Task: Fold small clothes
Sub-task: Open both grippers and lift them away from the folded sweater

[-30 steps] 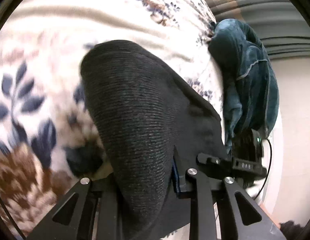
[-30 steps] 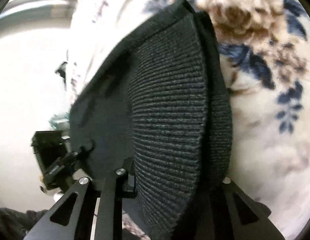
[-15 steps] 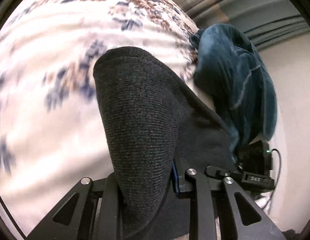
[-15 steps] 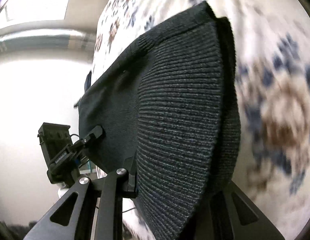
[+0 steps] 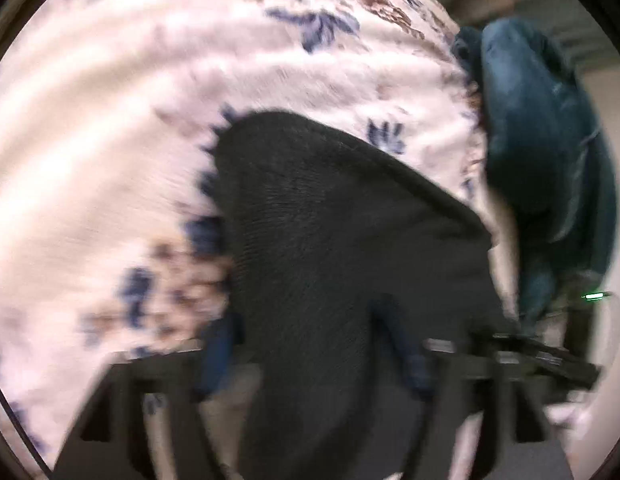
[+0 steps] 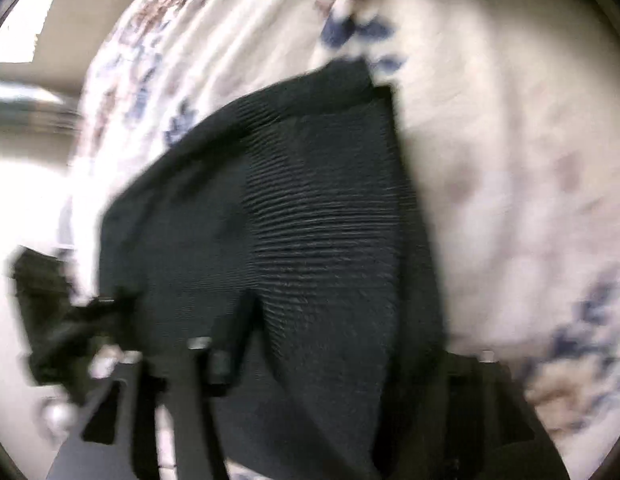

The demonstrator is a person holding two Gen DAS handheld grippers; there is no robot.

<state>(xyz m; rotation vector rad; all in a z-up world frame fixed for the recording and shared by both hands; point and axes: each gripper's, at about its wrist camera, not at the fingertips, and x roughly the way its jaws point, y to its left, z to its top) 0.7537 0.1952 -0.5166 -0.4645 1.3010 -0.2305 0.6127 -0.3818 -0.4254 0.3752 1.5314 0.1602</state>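
A dark grey ribbed knit garment [image 5: 330,240] hangs stretched between my two grippers above a cream blanket with blue and brown flowers [image 5: 109,120]. My left gripper [image 5: 314,344] is shut on one edge of the garment, with the cloth bunched between its fingers. My right gripper [image 6: 330,360] is shut on the other edge of the garment [image 6: 310,220]. Each view shows the other gripper at its side: the right one [image 5: 550,360] and the left one [image 6: 61,320]. Both views are blurred by motion.
A dark teal plush garment [image 5: 542,140] lies heaped at the blanket's far right edge. The floral blanket also fills the right wrist view [image 6: 510,140]. A pale wall and grey curtain folds lie beyond it.
Both grippers have swung with the garment, and the blanket pattern has slid past beneath. The grip on the garment is unchanged. The views have become blurrier.
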